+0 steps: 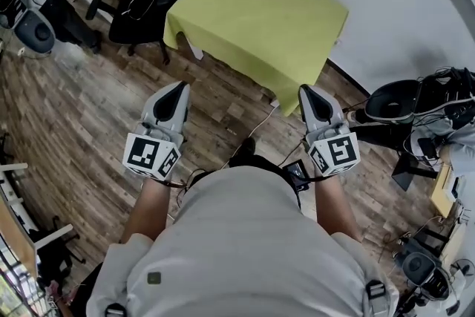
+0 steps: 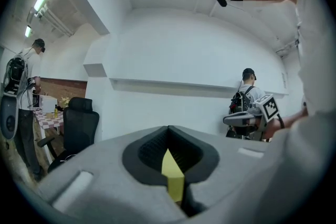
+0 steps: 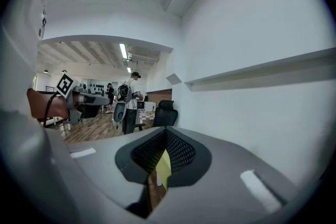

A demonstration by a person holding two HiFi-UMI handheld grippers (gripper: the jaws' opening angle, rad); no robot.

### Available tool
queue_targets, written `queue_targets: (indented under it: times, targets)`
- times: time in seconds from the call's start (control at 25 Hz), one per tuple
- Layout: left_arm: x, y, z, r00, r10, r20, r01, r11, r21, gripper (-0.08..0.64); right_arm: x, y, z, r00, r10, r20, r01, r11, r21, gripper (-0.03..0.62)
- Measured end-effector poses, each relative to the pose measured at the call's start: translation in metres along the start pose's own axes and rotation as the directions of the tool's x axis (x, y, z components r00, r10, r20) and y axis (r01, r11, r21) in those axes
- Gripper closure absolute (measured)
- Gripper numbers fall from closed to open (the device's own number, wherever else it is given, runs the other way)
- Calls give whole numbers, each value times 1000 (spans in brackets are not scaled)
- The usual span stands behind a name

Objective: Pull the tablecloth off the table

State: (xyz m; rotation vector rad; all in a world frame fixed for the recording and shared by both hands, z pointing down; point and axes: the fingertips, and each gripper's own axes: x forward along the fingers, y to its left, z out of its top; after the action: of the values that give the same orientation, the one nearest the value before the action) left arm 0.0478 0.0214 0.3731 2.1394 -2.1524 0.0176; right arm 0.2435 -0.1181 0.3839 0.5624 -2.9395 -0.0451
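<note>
Wood-plank flooring runs from our feet up to a white wall, and at twelve o'clock from us stands the counter, only a pale leg of it showing, because the yellow-green tablecloth covers its whole top and hangs over the edges. The cloth lies flat and square, not yet disturbed. We hold the left claw at about seven o'clock of the cloth and the right claw at about five o'clock, both pointing roughly level toward the near edge, one toward each end of it. We judge that the spread is meant to let the cloth come off evenly. Both claws are pressed together with nothing in them. The left gripper view shows the left claw closed, with only a sliver of the tablecloth visible ahead through the notch. The right gripper view shows the same for the right claw and its glimpse of cloth. The right tip sits near the hanging corner and the left one is farther off. Neither touches fabric, so both would need to open before gripping the hem. Black office chairs crowd the counter at ten o'clock, which likely explains our approach from this open side.
</note>
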Motion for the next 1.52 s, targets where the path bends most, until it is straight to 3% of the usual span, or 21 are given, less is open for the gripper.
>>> queue_targets:
  times: [0.44,0.68,0.84,1.04,1.52]
  targets:
    - [104,16,25,1000,-8,14,8,1000,26,557,45,-87,19,999,-19,39,19,1000,-1,581]
    - [154,53,30,998,-61,19,60,998,28,557,87,-105,22,998,-65,28,65,998,0,581]
    - [195,83,33,991,-135,16,135,991,23,557,122,-117,27,991,-133,20,133,991,5,581]
    - [243,142,50,971,-241,6,241,970,29,557,180,-119,44,972,-235,13,234,972,19,581]
    - [313,237,58,892,-451,-40,452,892,21,557,278,-109,52,895,-444,-48,445,895,32,581]
